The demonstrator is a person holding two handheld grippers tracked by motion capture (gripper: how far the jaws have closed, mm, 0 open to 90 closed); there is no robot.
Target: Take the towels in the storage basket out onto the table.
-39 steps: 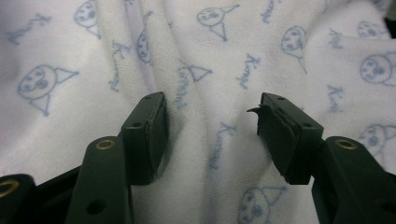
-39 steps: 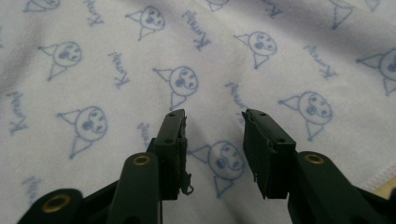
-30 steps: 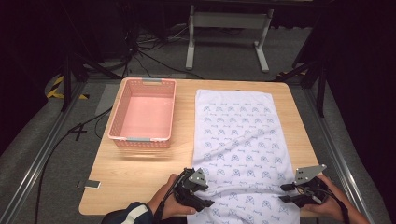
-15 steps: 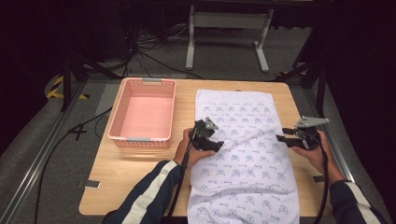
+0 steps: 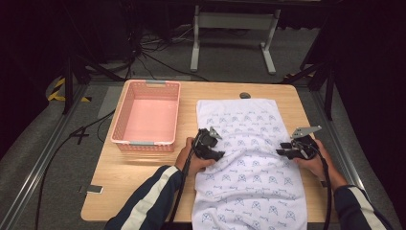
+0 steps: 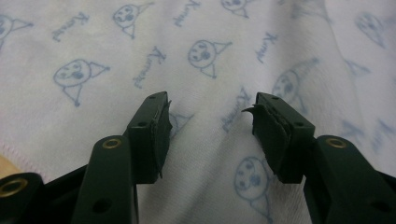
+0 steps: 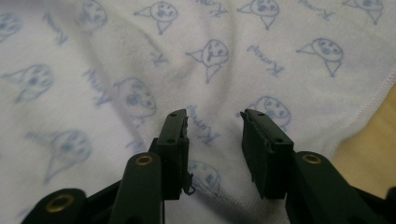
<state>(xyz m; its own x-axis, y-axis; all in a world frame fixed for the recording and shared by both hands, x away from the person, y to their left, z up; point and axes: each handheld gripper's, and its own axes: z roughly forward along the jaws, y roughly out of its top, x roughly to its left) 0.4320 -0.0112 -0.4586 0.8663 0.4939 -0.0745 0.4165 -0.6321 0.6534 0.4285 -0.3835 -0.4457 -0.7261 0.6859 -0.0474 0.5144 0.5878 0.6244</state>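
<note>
A white towel (image 5: 249, 129) printed with small blue faces lies lengthwise on the wooden table (image 5: 139, 187), its near end hanging over the front edge. My left gripper (image 5: 218, 154) rests on the towel's left side about midway along, and my right gripper (image 5: 282, 149) rests on its right side. A raised wrinkle runs across the towel between them. In the left gripper view the left gripper (image 6: 210, 105) stands open over the towel (image 6: 210, 46), a soft ridge of it between jaws that have just been closing. The right gripper (image 7: 213, 119) is likewise open over the towel (image 7: 140, 56), its jaws also just closing.
A pink plastic basket (image 5: 119, 139) stands empty on the table's left half, close to my left hand. A small dark disc (image 5: 245, 95) sits at the far table edge. Bare wood (image 7: 373, 130) shows just right of the towel's hem. Cables and a metal stand lie beyond the table.
Both grippers have travelled from the towel's near end up to its middle. The towel now lies flatter near the front, with a wrinkle between the hands.
</note>
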